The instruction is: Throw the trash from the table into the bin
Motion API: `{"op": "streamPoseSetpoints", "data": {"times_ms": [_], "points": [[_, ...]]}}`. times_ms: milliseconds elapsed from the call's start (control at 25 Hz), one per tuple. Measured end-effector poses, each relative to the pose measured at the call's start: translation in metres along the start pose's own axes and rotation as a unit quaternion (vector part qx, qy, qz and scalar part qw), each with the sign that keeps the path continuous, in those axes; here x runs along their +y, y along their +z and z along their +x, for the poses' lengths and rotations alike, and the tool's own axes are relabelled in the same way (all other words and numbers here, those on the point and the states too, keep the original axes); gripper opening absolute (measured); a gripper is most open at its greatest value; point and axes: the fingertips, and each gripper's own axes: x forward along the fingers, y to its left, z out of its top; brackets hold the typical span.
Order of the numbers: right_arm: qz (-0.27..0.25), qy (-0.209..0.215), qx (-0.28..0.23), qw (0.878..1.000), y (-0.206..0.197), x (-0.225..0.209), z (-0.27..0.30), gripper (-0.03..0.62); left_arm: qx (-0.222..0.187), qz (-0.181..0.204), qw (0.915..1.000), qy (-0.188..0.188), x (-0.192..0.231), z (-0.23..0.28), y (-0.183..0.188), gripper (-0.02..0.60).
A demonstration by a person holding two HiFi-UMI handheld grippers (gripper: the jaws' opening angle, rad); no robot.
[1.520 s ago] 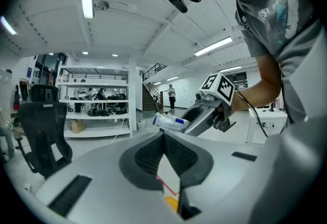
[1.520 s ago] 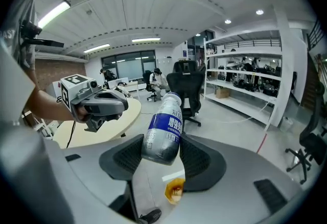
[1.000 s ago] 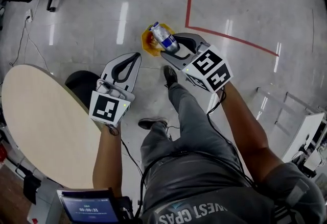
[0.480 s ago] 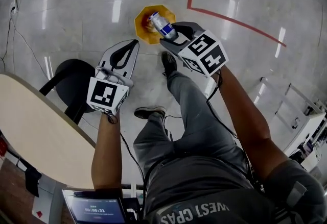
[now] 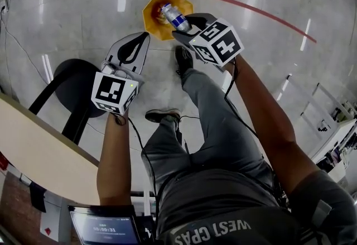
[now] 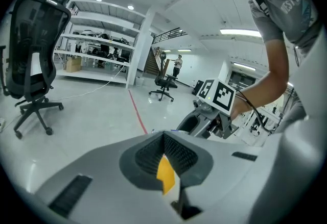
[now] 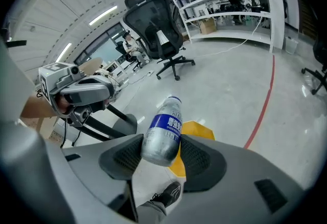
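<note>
Bottle (image 5: 174,17) – silver body, white cap, and a blue label band with white characters too small to read. It is pinched at its lower body between the ribbed dark pads of the right gripper (image 5: 184,26), neck pointing away from the hand. In the head view it lies across the mouth of the yellow bin (image 5: 149,15). In the right gripper view the bottle (image 7: 163,133) hides most of the bin (image 7: 200,130) behind it.

Each gripper carries a cube of black-and-white square markers. Pale capital lettering on the person's shirt (image 5: 209,231) shows upside down and cannot be read with certainty. A tablet screen (image 5: 103,230) at the lower edge of the head view shows digits too small to tell.

The bin stands on a glossy grey floor (image 5: 83,20), near the corner of a red taped line (image 5: 251,9) and just beyond the person's forward shoe (image 5: 183,59). Open floor surrounds it on its far and left sides. A black stool (image 5: 72,90) and the curved edge of a beige table (image 5: 39,154) are at the person's left. An office chair (image 7: 156,29) stands well apart from the bin.

Left gripper (image 5: 144,37) – jaws pressed together at their tips, with nothing between them. In its own view the left gripper (image 6: 164,139) shows a sliver of yellow bin (image 6: 165,174) through the slot below the pads.
</note>
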Motion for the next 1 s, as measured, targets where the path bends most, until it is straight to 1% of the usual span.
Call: {"op": "streamPoseSetpoints", "data": {"times_ms": [80, 280, 560, 720, 1000], "points": [[0.009, 0.002, 0.01, 1.0, -0.002, 0.003, 0.004, 0.23, 0.005, -0.006, 1.0, -0.002, -0.002, -0.006, -0.003, 0.043], [0.003, 0.0, 0.031, 1.0, 0.003, 0.017, 0.001, 0.23, 0.018, -0.016, 0.9997, -0.006, -0.008, -0.028, -0.002, 0.043], [0.01, -0.002, 0.032, 0.999, 0.014, 0.037, -0.014, 0.23, 0.025, -0.018, 0.9995, -0.005, -0.023, -0.061, 0.007, 0.043], [0.008, 0.013, 0.035, 0.999, 0.02, 0.065, -0.024, 0.23, 0.023, -0.015, 0.9996, -0.001, -0.036, -0.087, 0.018, 0.043], [-0.021, 0.047, 0.04, 0.998, 0.029, 0.136, -0.051, 0.23, 0.011, -0.006, 0.9999, -0.001, -0.073, -0.139, 0.043, 0.043]]}}
